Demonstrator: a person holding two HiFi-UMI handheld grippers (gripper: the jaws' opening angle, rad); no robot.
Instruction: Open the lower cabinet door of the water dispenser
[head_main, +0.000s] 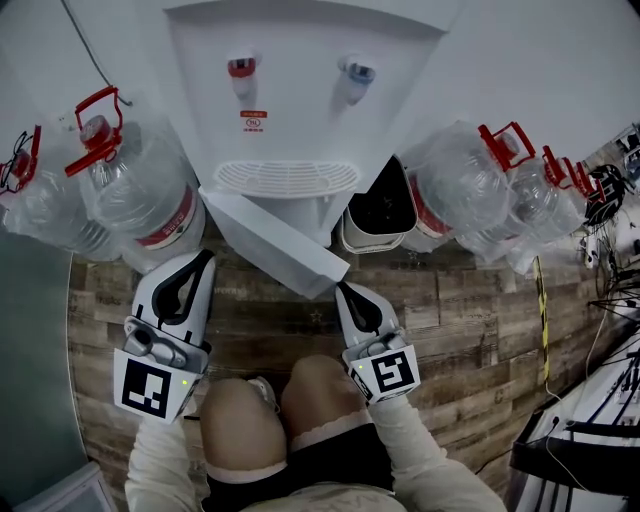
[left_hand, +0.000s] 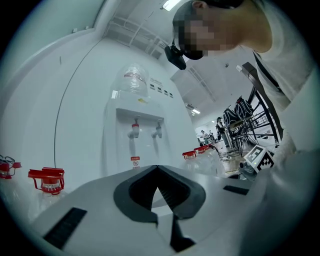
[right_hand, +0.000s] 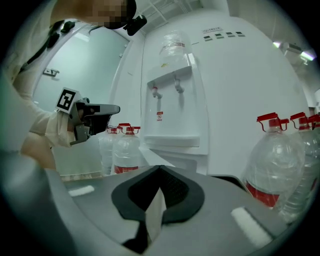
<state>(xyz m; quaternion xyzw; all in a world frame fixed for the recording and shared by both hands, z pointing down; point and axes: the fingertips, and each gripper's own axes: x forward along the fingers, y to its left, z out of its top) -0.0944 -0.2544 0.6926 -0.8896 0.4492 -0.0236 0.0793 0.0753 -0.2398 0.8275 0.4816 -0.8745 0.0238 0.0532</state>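
Observation:
The white water dispenser (head_main: 300, 90) stands against the wall, with a red tap and a blue tap above its drip tray. Its lower cabinet door (head_main: 270, 238) stands swung out over the wooden floor towards me. My right gripper (head_main: 343, 288) is shut, its tips just beside the door's free corner; I cannot tell whether they touch. In the right gripper view the jaw tips (right_hand: 160, 168) meet with nothing between them, and the dispenser (right_hand: 175, 100) rises ahead. My left gripper (head_main: 203, 258) hangs left of the door, apart from it. Its tips (left_hand: 157, 168) also meet, empty, facing the dispenser (left_hand: 135, 130).
Large water bottles with red caps stand left (head_main: 140, 190) and right (head_main: 465, 185) of the dispenser. A white bin with a dark inside (head_main: 383, 210) sits just right of the cabinet. Cables and black frames (head_main: 610, 300) crowd the far right. My knees (head_main: 290, 400) are below.

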